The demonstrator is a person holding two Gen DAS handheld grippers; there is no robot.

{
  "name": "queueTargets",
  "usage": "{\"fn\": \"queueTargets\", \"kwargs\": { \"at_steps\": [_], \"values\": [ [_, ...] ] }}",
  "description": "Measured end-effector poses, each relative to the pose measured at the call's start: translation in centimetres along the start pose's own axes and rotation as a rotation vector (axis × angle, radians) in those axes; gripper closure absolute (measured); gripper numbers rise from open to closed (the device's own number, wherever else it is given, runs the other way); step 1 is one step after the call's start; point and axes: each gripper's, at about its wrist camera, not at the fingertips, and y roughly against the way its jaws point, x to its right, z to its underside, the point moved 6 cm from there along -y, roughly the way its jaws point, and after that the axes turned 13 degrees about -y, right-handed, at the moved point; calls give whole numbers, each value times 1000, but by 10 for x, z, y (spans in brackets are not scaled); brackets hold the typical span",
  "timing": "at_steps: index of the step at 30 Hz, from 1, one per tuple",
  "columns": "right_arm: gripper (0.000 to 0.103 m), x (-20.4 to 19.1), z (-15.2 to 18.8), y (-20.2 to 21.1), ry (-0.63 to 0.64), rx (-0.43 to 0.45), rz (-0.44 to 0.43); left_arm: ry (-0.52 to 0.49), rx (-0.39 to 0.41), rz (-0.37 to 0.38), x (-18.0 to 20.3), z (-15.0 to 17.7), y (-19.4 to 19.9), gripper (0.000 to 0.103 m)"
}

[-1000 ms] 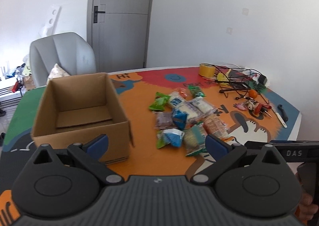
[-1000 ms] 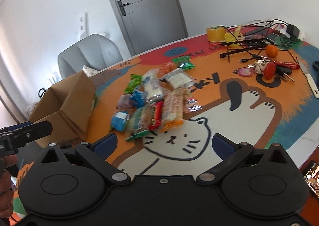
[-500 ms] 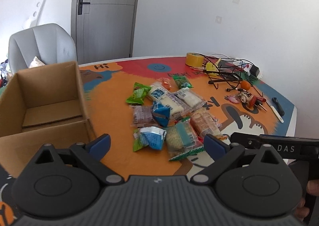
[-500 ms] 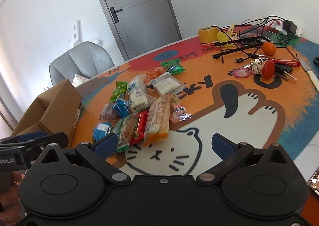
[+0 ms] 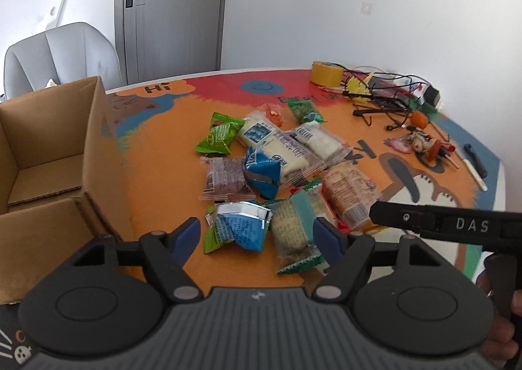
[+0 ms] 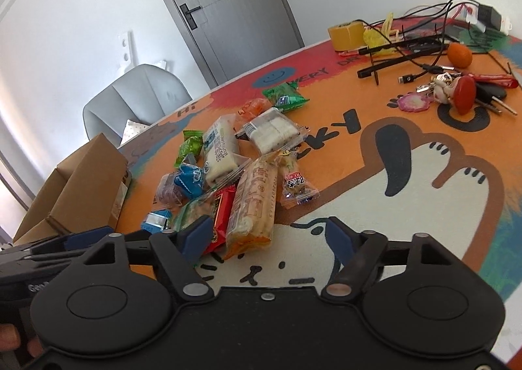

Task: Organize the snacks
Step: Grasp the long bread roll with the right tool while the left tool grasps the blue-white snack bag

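Observation:
Several wrapped snacks lie in a pile (image 5: pixel 274 161) on the orange cat-print table mat; the pile also shows in the right wrist view (image 6: pixel 235 174). An open, empty cardboard box (image 5: pixel 49 154) stands left of the pile. My left gripper (image 5: pixel 257 236) is open and empty, low over the near edge of the pile, above a silver-blue packet (image 5: pixel 241 226). My right gripper (image 6: pixel 270 236) is open and empty, just short of a long orange-ended packet (image 6: pixel 254 203) and a red bar (image 6: pixel 222 216).
A yellow tape roll (image 6: pixel 345 34), black cables (image 6: pixel 411 47), an orange fruit (image 6: pixel 459 55) and keys with charms (image 6: pixel 456 92) lie at the far right. A grey chair (image 5: pixel 62 53) stands behind the box. The table edge (image 5: pixel 502 180) runs along the right.
Both grippers have moved forward and down toward the snack pile, which now looks larger and closer. The box has slid to the left of the left wrist view. Both stay open.

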Motion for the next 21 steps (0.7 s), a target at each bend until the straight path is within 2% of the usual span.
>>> {"fn": "queueTargets", "kwargs": {
  "at_steps": [8,12,17,19,21],
  "values": [
    [36,-2,-4,-17,-10,-22,-16,27,-25,-33,-9,-3,-18,38],
    [36,-5,-5,-26,11,-37,6,40,-17,-68,-15,-4,-23,50],
    [36,-11,-4,-30,59,-31,29,44,-48,-73,-16,-1,-34,50],
    [43,-11,-3,-30,78,-27,40,29,-58,-70,-14,0,-37,51],
    [66,-8,-3,-29,94,-12,64,27,-52,-66,-14,3,-39,55]
  ]
}}
